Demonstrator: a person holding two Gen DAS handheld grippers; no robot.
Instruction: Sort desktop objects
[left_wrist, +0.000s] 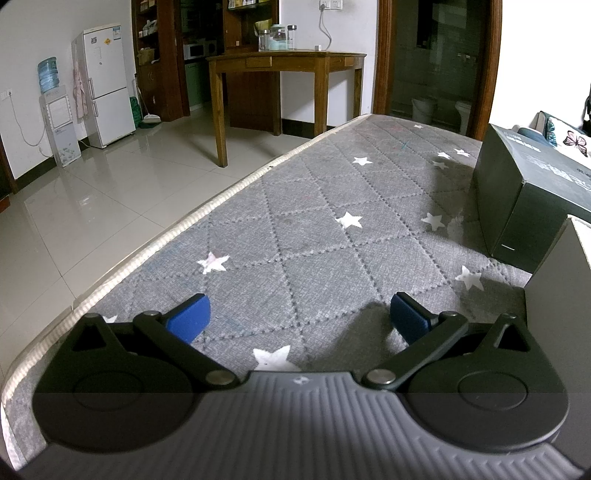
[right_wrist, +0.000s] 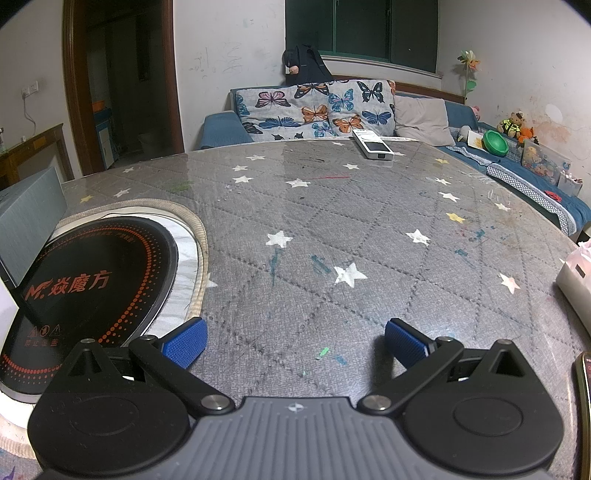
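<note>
While both the left gripper (left_wrist: 299, 317) and right gripper (right_wrist: 295, 343) hover spread wide and empty over the table (right_wrist: 369, 229), the remote (right_wrist: 373, 144) waits at its far edge, unsorted.

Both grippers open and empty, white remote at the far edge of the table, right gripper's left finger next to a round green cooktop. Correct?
Not quite: the cooktop is black with orange-red markings, not green, as the right wrist view shows. The rest holds: left gripper and right gripper open and empty, white remote at the far edge.
</note>
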